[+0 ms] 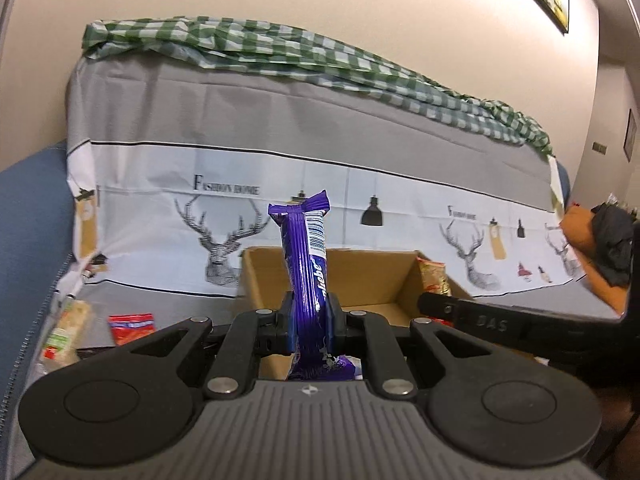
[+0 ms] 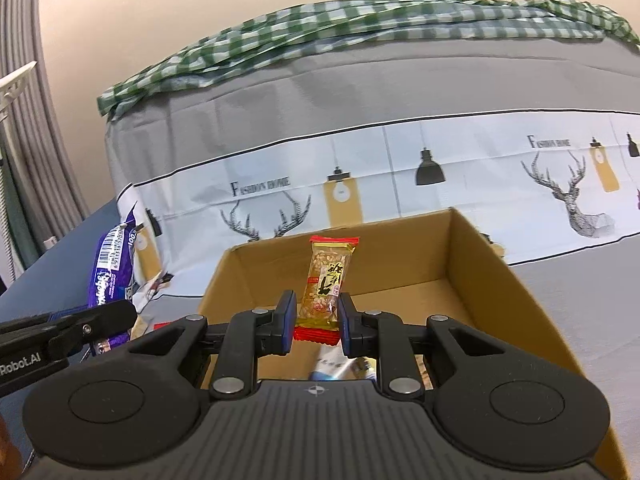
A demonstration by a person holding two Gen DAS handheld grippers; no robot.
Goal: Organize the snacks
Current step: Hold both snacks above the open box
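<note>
My left gripper [image 1: 310, 312] is shut on a purple snack bar [image 1: 306, 252] that stands upright between the pads, in front of the open cardboard box [image 1: 384, 266]. My right gripper [image 2: 318, 314] is shut on a clear peanut bar with red ends [image 2: 326, 280], held upright over the cardboard box [image 2: 492, 264]. The purple snack bar [image 2: 112, 268] shows at the left of the right wrist view, and the peanut bar [image 1: 434, 276] at the right of the left wrist view. A silvery packet [image 2: 334, 366] lies inside the box.
The box sits on a sofa under a grey and white deer-print cover [image 1: 224, 184], with a green checked cloth [image 1: 280, 46] along the backrest. A red packet [image 1: 132, 326] and a pale wrapped snack [image 1: 66, 330] lie on the seat at the left. Orange and dark fabric [image 1: 600, 236] lies at the right.
</note>
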